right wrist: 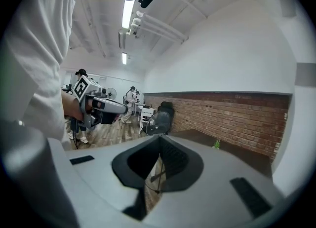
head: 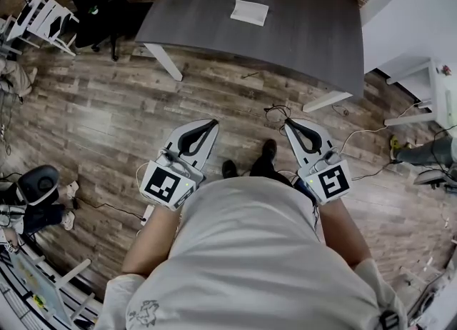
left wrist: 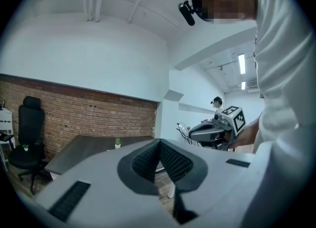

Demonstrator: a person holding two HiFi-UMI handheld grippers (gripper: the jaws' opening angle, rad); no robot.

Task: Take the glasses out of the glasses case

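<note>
1. Wore a loose, short-sleeved off-white T-shirt (head: 243, 264), printed with a small dark graphic (head: 145, 313) near the left sleeve.
2. Wore dark shoes (head: 268, 150).
3. Carried a small black camera (left wrist: 186, 13) mounted at the head.
4. Showed the left gripper (head: 211, 126) and the right gripper (head: 290, 124) as pale grey, wedge-shaped shells, each rimmed with a black loop around the jaws.
5. Had black ribbed pads (left wrist: 174, 161) lining the jaws, and dark rectangular slots (left wrist: 69, 200) set into the shell tops.
6. Bore a white cube (head: 166, 184) with black square markers at the rear of each gripper.
</note>
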